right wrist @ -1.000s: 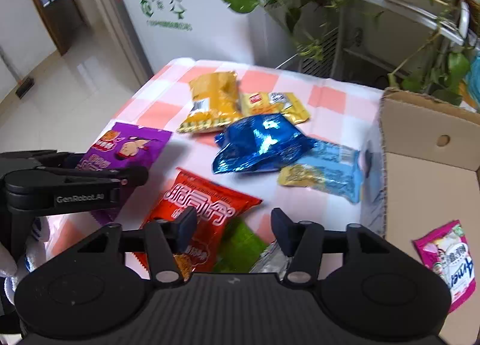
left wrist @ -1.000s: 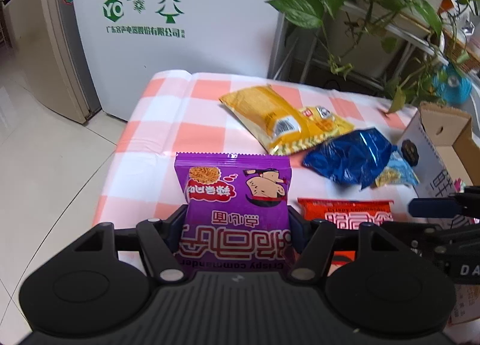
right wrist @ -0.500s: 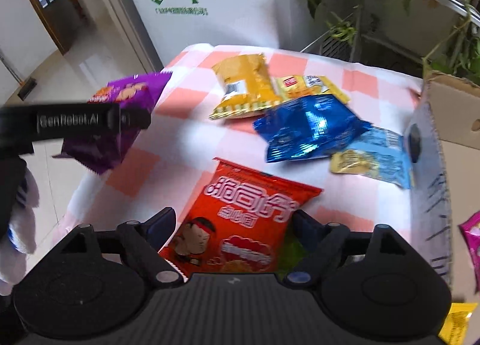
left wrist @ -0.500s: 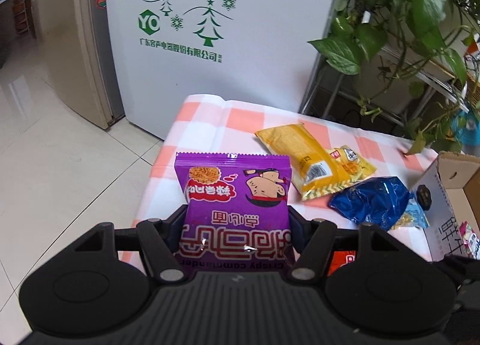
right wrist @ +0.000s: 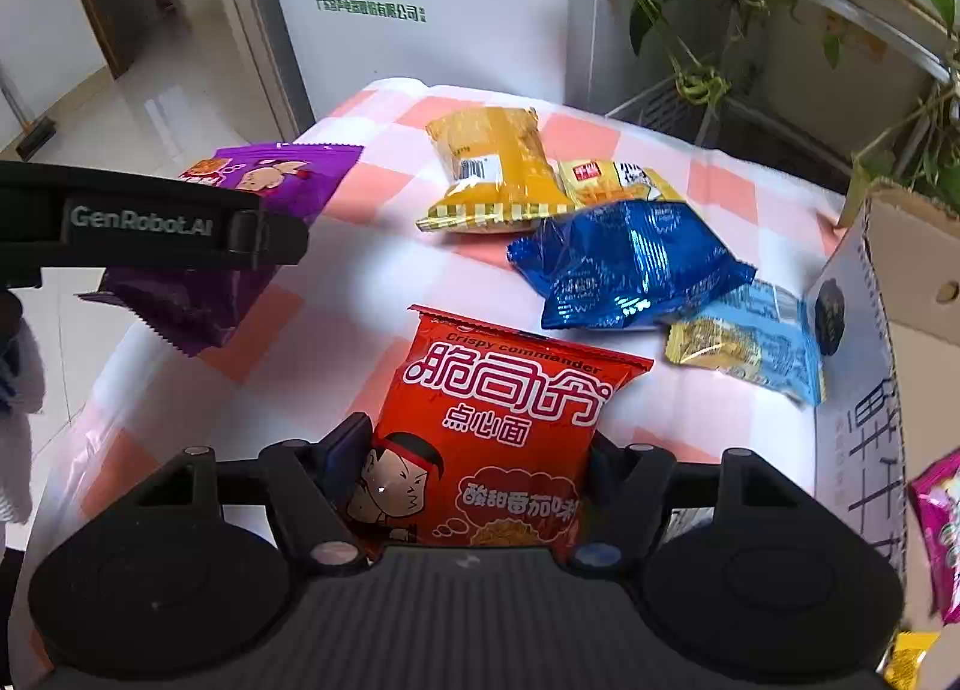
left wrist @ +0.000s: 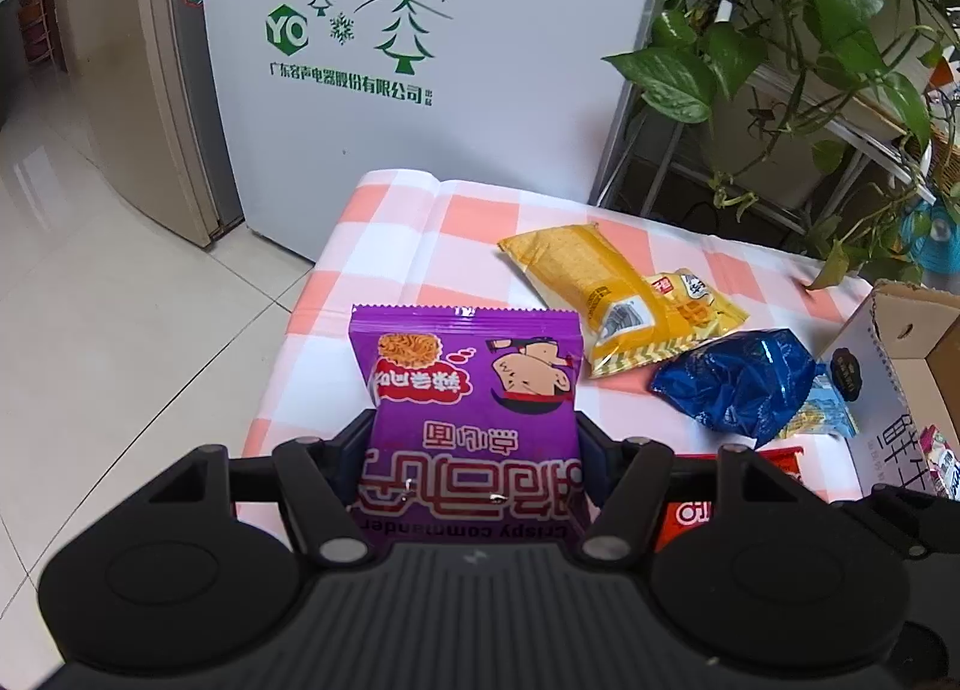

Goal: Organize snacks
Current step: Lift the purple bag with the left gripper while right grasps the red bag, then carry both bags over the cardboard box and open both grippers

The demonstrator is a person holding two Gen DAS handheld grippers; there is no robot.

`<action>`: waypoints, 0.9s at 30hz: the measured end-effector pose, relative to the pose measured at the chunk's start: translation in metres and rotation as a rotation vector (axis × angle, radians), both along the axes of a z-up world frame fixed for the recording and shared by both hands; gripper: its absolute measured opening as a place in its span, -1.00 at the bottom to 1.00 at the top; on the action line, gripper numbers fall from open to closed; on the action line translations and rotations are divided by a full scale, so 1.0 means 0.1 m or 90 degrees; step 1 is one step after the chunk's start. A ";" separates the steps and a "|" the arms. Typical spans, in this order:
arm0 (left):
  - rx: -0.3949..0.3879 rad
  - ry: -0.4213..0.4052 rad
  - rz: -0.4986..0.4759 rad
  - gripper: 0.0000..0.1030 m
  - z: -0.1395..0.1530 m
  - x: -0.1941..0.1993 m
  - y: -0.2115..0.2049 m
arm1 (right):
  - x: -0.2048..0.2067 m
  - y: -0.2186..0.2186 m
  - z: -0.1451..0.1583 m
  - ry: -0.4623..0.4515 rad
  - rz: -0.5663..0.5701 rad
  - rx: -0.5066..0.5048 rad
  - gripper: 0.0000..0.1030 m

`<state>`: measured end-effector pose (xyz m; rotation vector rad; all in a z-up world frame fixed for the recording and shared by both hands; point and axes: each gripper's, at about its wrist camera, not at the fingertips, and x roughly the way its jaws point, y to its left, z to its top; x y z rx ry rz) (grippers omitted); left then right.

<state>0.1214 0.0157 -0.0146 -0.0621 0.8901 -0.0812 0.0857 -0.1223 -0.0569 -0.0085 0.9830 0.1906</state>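
My left gripper (left wrist: 471, 432) is shut on a purple noodle-snack packet (left wrist: 468, 390) and holds it above the left edge of the checked table (right wrist: 372, 270). The right wrist view shows this packet (right wrist: 270, 180) hanging in the air behind a left finger (right wrist: 180, 222). My right gripper (right wrist: 477, 444) straddles a red snack packet (right wrist: 504, 408) lying flat on the cloth. Its jaws are closing, with the pads at the packet's side edges and no visible squeeze. Part of the red packet (left wrist: 690, 510) also shows in the left wrist view.
A cardboard box (right wrist: 864, 390) stands at the table's right edge with a pink packet (right wrist: 936, 528) inside. Yellow (right wrist: 492, 174), small yellow (right wrist: 618, 180), blue (right wrist: 624, 264) and light-blue (right wrist: 756, 342) packets lie mid-table. Potted plants (right wrist: 720, 0) stand behind, and tiled floor lies to the left.
The purple packet has risen off the cloth in my left gripper. My right gripper has moved over the red packet, opened wider, and its jaws now flank it.
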 end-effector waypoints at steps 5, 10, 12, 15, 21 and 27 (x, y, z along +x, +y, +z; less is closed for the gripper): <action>0.004 -0.018 0.000 0.27 0.06 -0.02 0.00 | -0.04 -0.02 0.19 -0.031 0.014 0.006 0.48; 0.004 -0.023 0.012 0.27 0.07 0.00 0.03 | -0.07 -0.09 0.35 -0.055 0.013 0.019 0.48; 0.004 -0.024 0.013 0.27 0.08 0.00 0.02 | -0.07 -0.13 0.39 -0.059 0.011 0.021 0.48; 0.003 -0.028 0.014 0.27 0.09 0.00 0.01 | -0.07 -0.21 0.46 -0.070 0.003 0.027 0.48; 0.002 -0.049 0.010 0.27 0.16 -0.08 -0.05 | -0.13 -0.41 0.65 -0.105 -0.022 0.037 0.48; 0.012 -0.072 0.001 0.27 0.20 -0.22 -0.14 | -0.17 -0.58 0.78 -0.131 -0.047 0.043 0.48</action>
